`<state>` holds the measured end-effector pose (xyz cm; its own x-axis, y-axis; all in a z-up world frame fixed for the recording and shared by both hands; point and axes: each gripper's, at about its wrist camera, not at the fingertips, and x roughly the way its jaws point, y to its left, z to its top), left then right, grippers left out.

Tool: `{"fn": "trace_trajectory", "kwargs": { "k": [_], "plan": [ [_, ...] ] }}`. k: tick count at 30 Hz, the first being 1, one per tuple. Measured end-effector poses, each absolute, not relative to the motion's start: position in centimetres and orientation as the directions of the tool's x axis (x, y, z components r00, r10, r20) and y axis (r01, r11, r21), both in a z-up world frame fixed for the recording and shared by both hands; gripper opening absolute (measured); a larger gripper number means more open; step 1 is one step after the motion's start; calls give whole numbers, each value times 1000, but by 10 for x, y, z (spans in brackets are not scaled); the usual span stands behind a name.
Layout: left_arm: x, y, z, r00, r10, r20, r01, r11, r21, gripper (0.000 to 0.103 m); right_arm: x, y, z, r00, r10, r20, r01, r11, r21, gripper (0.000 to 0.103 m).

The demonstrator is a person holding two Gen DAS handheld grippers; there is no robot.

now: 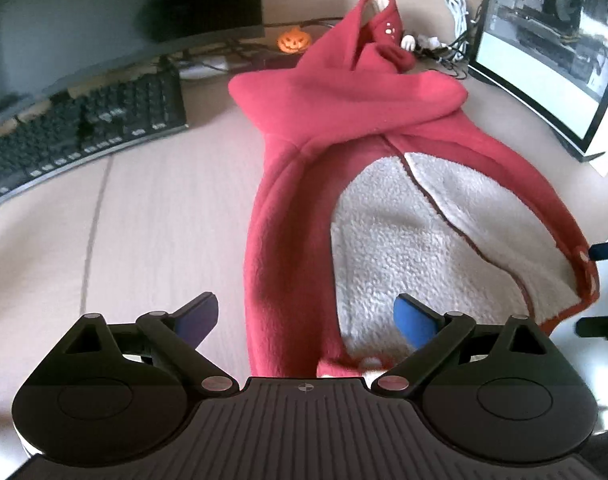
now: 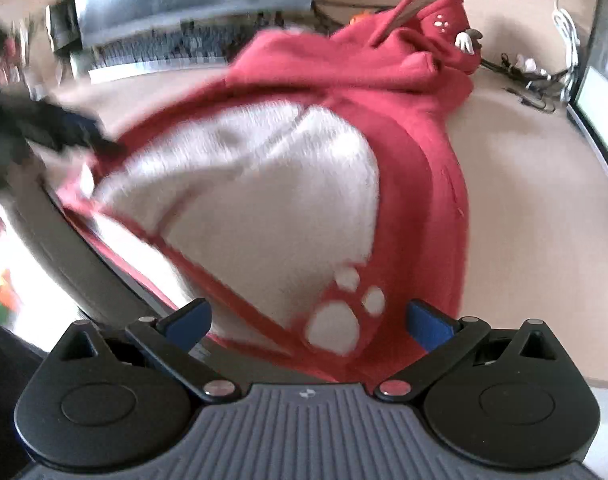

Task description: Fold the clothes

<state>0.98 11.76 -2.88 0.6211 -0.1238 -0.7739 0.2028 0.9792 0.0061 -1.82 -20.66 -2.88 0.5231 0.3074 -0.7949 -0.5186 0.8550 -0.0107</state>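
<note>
A red fleece onesie (image 1: 304,184) with a white fluffy belly panel (image 1: 399,232) lies lengthwise on the beige desk (image 1: 156,208), its hood at the far end. My left gripper (image 1: 305,316) is open, and the garment's near left end lies between its blue pads without being clamped. In the right wrist view the onesie (image 2: 415,152) shows a white paw print (image 2: 335,322) on its near corner. My right gripper (image 2: 309,318) is open around that corner. The left gripper's fingers (image 2: 72,130) appear as a blurred dark shape at the garment's left edge.
A black keyboard (image 1: 84,132) and a dark monitor (image 1: 104,12) stand at the far left. A small orange pumpkin (image 1: 292,41) sits behind the hood. A second screen (image 1: 551,48) and white cables (image 1: 457,4) are at the far right. The desk's dark front edge (image 2: 84,256) runs under the garment.
</note>
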Motion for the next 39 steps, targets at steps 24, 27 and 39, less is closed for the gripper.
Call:
{"fn": "trace_trajectory", "kwargs": {
  "k": [24,27,39],
  "plan": [
    [-12,134,-23,698,179,-693,19,963,268,99,-11,-249,-42,652,107,-751,-354,918,-176,103],
    [0,148,-9,710,174,-683,-5,970,242,100,-15,-276,-39,681,69,-729,-263,952,-155,103],
    [78,149,42,789,84,-608,54,977,205,100,90,-287,44,827,-20,-562,10,1000,-20,103]
  ]
}}
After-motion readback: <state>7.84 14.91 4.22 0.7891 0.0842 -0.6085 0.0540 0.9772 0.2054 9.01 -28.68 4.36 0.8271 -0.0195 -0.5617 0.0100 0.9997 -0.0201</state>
